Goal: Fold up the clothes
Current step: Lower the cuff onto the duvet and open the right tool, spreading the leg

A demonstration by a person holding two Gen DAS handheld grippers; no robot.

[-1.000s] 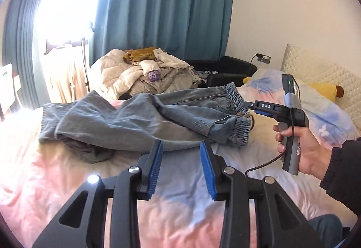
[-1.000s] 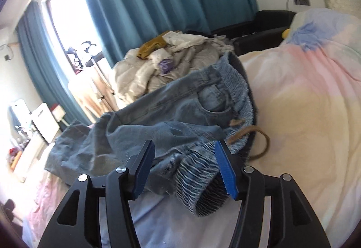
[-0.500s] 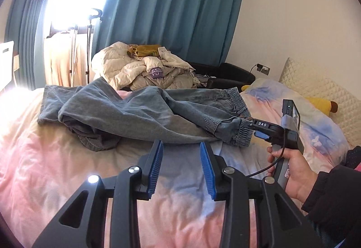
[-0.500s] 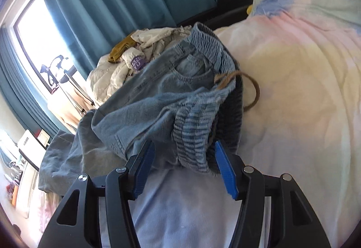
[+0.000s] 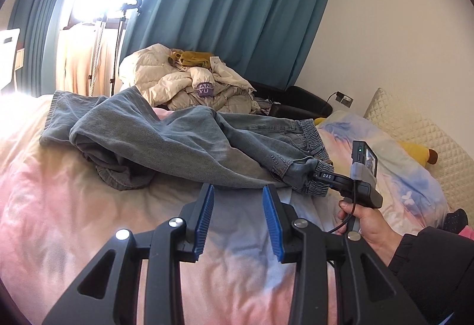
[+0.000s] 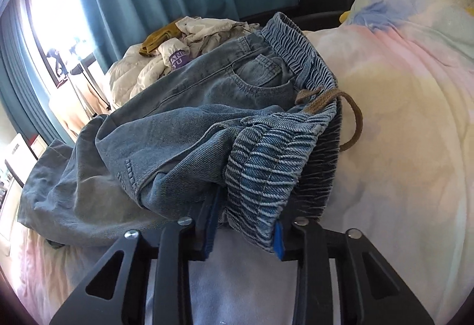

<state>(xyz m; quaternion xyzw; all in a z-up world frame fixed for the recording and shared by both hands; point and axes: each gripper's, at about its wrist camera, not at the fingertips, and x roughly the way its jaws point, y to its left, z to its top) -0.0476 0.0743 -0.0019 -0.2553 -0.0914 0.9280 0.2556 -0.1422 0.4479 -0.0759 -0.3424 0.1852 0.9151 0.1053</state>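
Note:
A pair of blue jeans (image 5: pixel 177 144) lies crumpled across the bed. One leg's elastic cuff (image 6: pixel 263 171) rests near the waistband (image 6: pixel 299 58), with a brown drawstring (image 6: pixel 352 114) beside it. My right gripper (image 6: pixel 246 224) is open, its jaws around the elastic cuff with the fingertips hidden under the denim. In the left wrist view the right gripper (image 5: pixel 323 177) reaches the cuff from the right. My left gripper (image 5: pixel 237 194) is open and empty, just in front of the jeans.
The bed has a pink, yellow and blue cover (image 5: pixel 74 221). A heap of pale clothes (image 5: pixel 192 85) lies at its far side by teal curtains (image 5: pixel 225 14). A pillow (image 5: pixel 414 129) and a yellow plush toy (image 5: pixel 417 150) lie at the right.
My right gripper has moved forward until its open jaws surround the elastic cuff. My left gripper has swung slightly, staying open in front of the jeans.

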